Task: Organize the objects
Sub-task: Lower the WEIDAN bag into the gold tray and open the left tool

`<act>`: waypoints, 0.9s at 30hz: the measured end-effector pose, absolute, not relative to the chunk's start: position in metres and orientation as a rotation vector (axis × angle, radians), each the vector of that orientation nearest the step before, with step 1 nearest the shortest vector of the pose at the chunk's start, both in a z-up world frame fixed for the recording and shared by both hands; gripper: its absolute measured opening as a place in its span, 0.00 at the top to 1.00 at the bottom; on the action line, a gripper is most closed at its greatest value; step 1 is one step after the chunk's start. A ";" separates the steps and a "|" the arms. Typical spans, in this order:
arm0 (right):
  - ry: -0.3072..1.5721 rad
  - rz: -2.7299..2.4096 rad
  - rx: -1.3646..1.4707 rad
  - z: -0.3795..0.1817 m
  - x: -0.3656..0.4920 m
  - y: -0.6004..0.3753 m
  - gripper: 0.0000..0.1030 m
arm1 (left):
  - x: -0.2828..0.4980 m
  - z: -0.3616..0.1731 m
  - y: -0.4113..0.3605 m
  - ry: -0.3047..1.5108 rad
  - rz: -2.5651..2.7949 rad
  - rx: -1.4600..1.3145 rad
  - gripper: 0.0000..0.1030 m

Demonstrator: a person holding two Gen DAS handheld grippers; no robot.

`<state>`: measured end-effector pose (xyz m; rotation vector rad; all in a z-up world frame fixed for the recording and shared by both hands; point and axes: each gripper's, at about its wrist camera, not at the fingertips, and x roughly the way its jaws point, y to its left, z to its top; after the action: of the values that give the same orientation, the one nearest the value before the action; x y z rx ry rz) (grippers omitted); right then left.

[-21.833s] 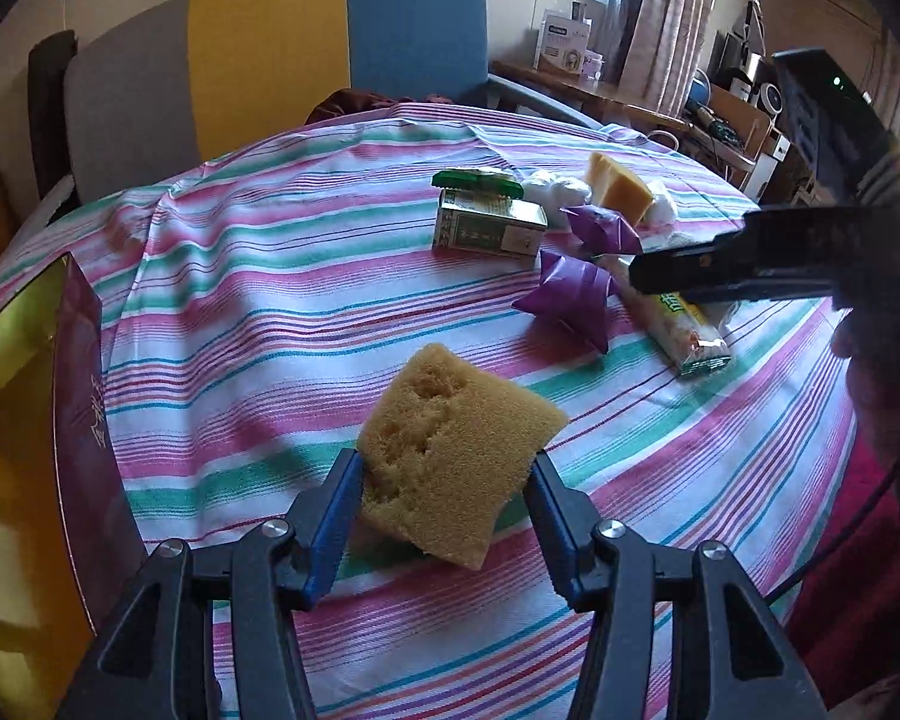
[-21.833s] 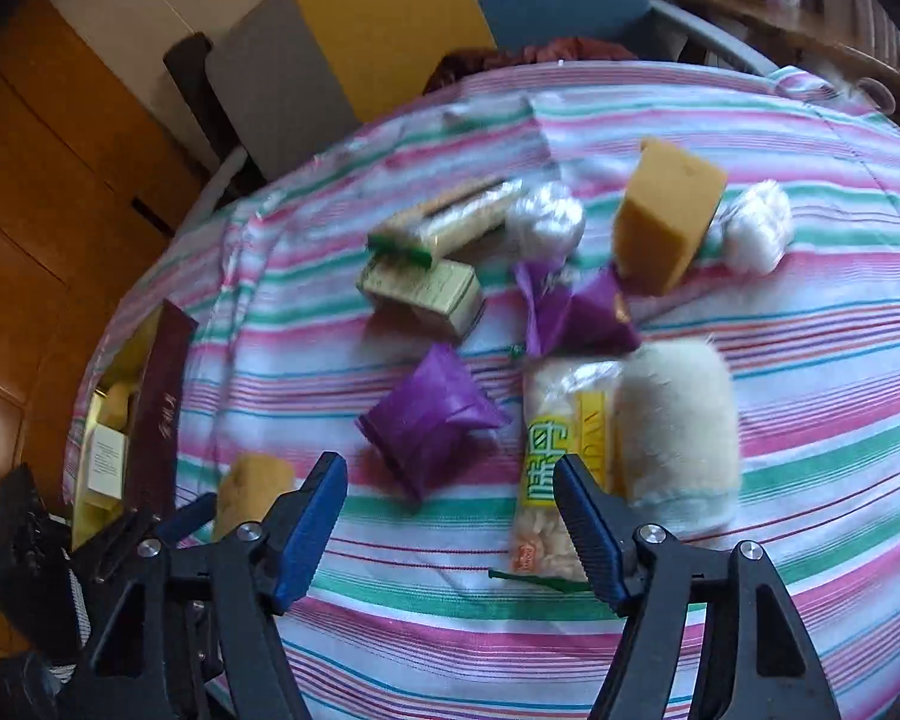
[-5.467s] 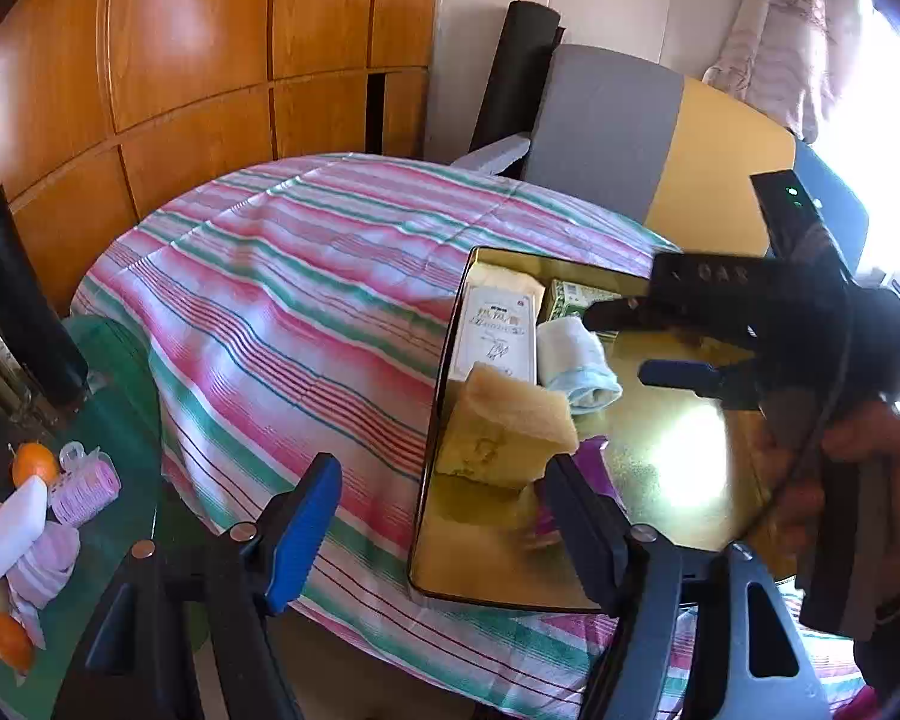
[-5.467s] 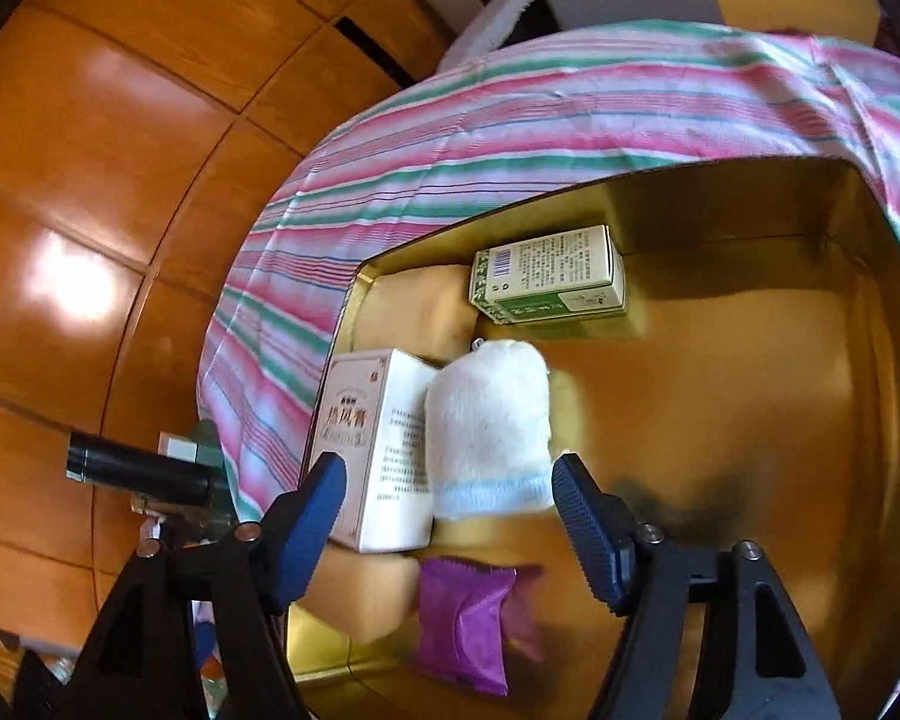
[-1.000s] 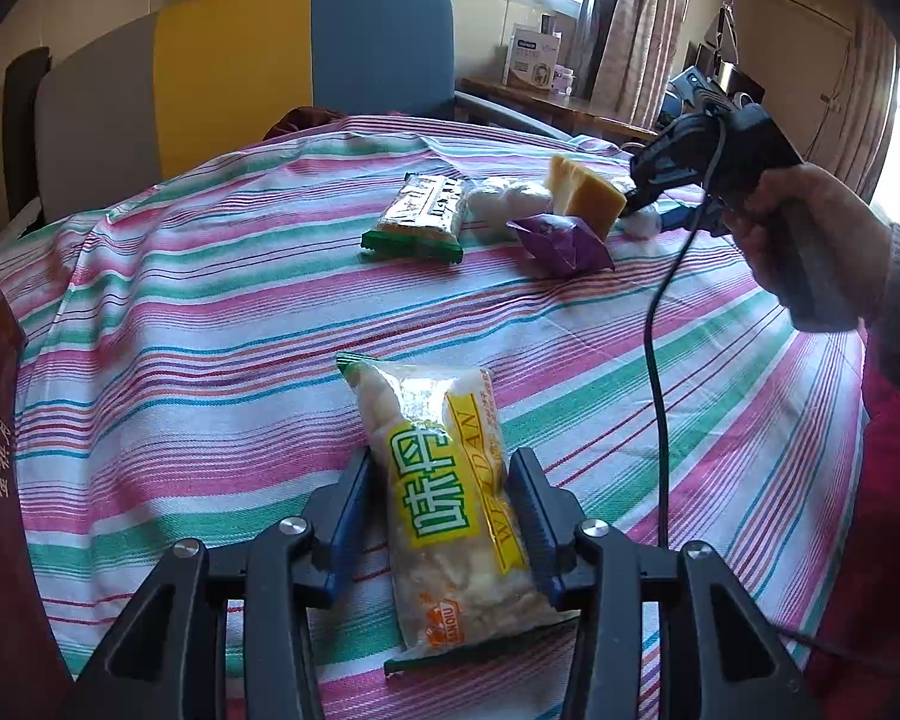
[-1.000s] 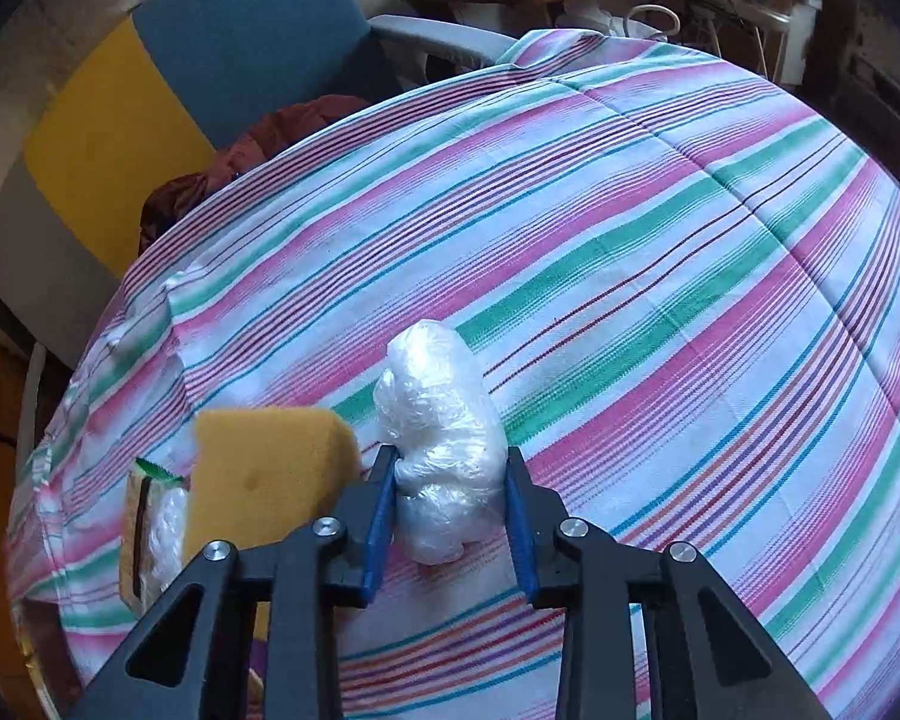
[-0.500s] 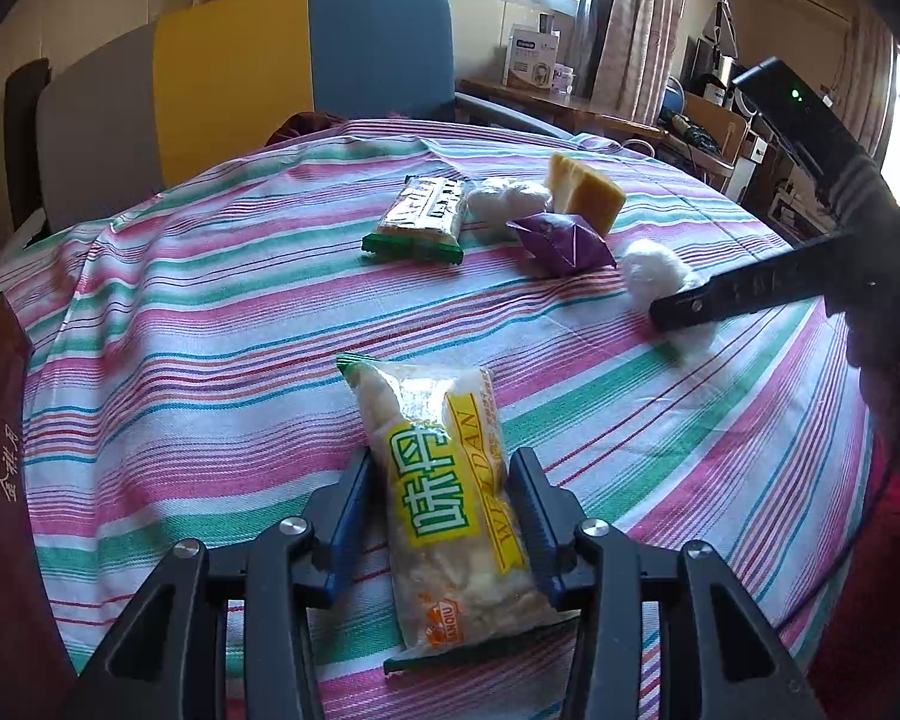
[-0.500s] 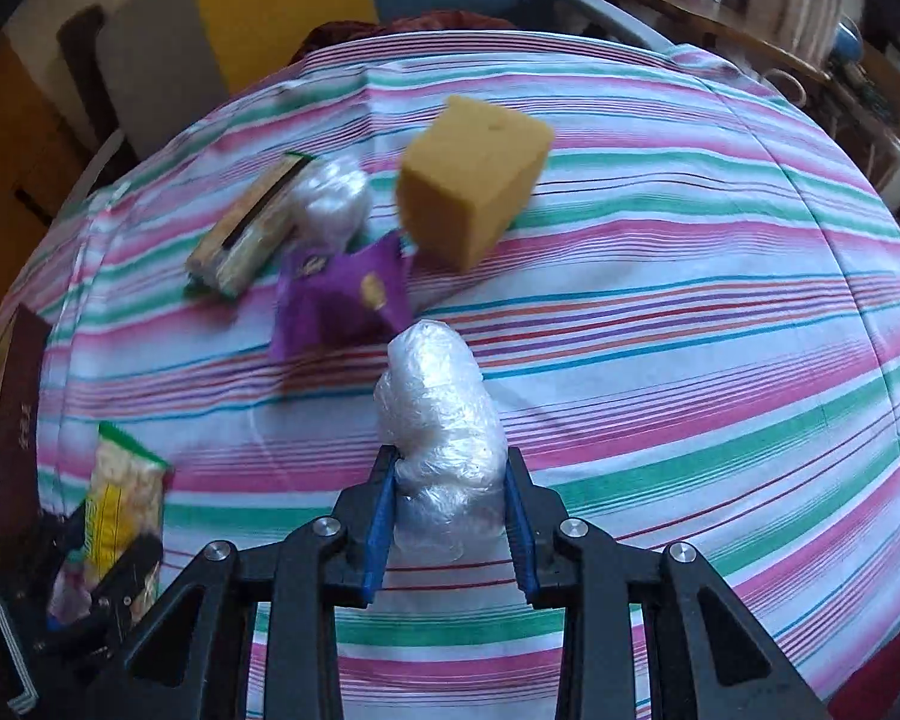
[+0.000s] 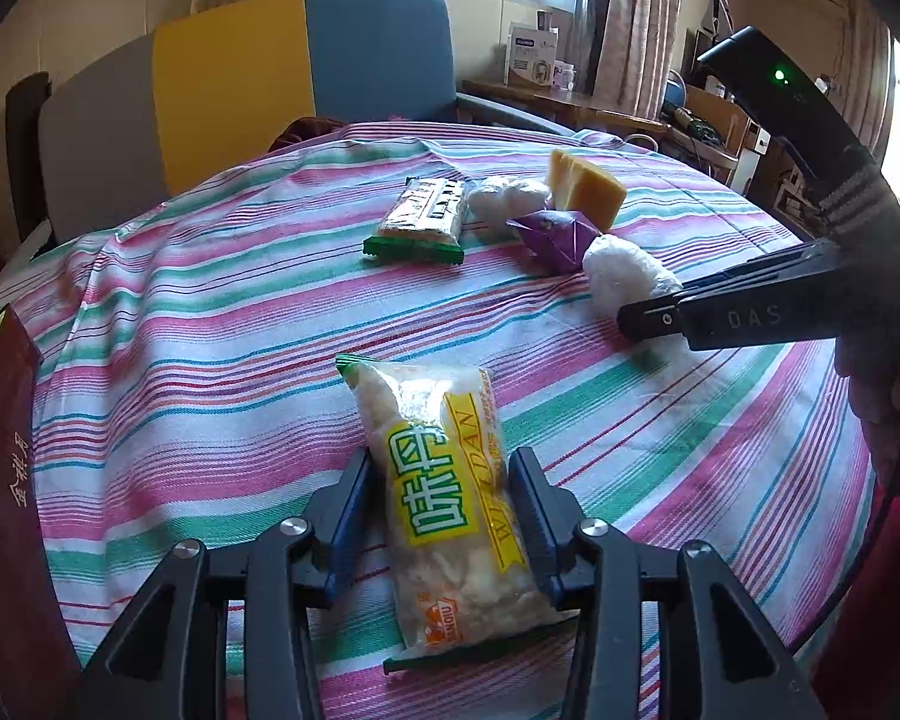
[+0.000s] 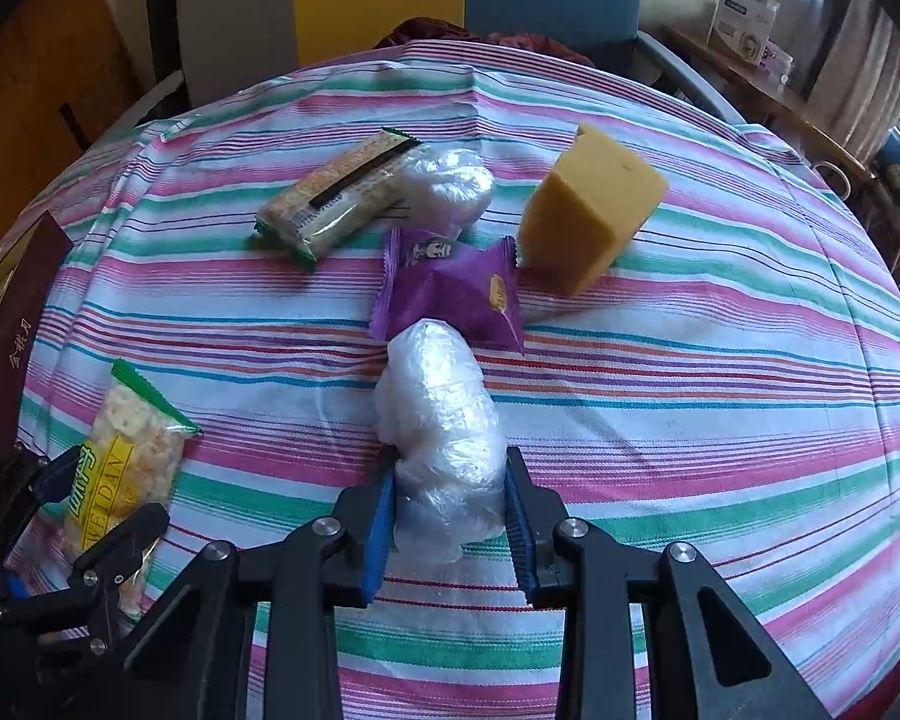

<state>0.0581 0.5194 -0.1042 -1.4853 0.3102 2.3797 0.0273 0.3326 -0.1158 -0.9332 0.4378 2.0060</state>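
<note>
Striped tablecloth (image 10: 690,360) before a grey-yellow-blue chair (image 9: 240,78), curtained window (image 9: 630,6) beyond

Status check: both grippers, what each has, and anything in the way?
Left gripper clamped on yellow snack packet. Right gripper shut on plastic-wrapped white bundle. Purple packet just beyond bundle; nothing blocking.
</note>
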 end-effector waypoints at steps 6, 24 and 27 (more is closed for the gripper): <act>0.297 2.378 -1.490 -0.107 0.055 0.523 0.68 | 0.028 -0.102 0.327 0.444 2.056 -0.935 0.60; 0.239 2.380 -1.482 -0.108 0.057 0.522 0.68 | 0.031 -0.008 0.266 0.332 2.236 -0.797 0.60; 0.229 2.378 -1.481 -0.108 0.057 0.521 0.68 | 0.028 -0.007 0.253 0.324 2.262 -0.809 0.60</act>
<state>0.0575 0.5212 -0.1080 -1.4814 0.2295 2.3783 0.0275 0.2530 -0.0072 -0.8087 0.3238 2.2621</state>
